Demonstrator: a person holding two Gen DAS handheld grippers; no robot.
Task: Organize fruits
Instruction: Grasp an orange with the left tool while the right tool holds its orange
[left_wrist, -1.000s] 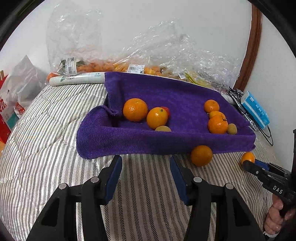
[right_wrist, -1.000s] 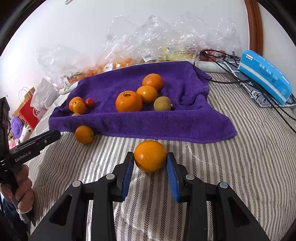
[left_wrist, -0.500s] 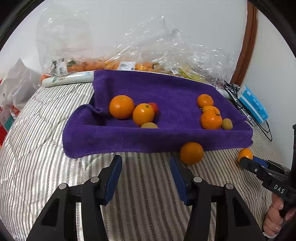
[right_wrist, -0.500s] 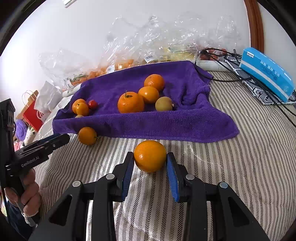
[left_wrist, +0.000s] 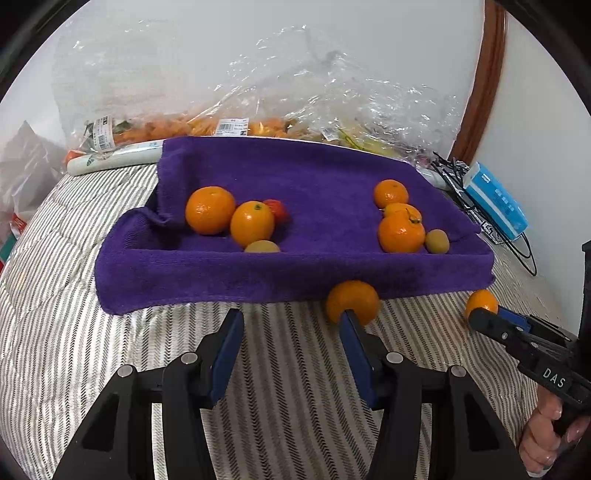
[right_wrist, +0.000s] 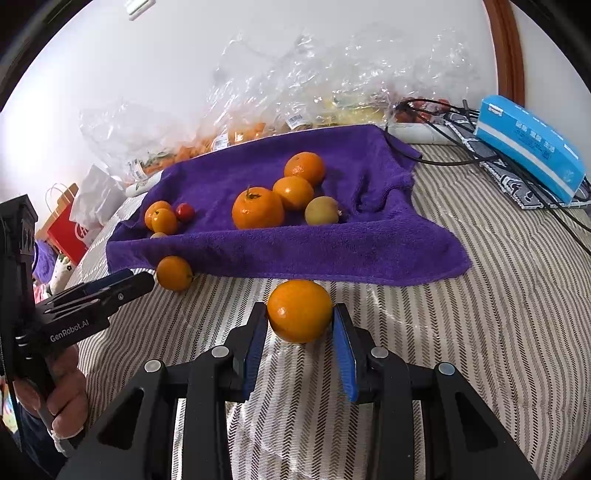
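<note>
A purple towel (left_wrist: 314, 177) lies on the striped bed and also shows in the right wrist view (right_wrist: 369, 243). It holds two clusters of oranges, small yellowish fruits and a red fruit (left_wrist: 276, 209). A loose orange (left_wrist: 352, 301) sits on the bed at the towel's front edge, just beyond my right fingertip. My left gripper (left_wrist: 290, 321) is open and empty; it shows in the right wrist view (right_wrist: 136, 282) beside that orange (right_wrist: 173, 273). My right gripper (right_wrist: 300, 321) is shut on an orange (right_wrist: 299, 310), held above the bed; it shows in the left wrist view (left_wrist: 491, 317).
Clear plastic bags of produce (left_wrist: 258, 125) line the wall behind the towel. A blue box (right_wrist: 532, 151) and black cables (right_wrist: 461, 155) lie at the right. A red paper bag (right_wrist: 70, 232) stands at the left edge of the bed.
My left gripper has moved forward and right toward the loose orange, which now sits at its right fingertip. My right gripper still holds its orange, a little closer to the towel.
</note>
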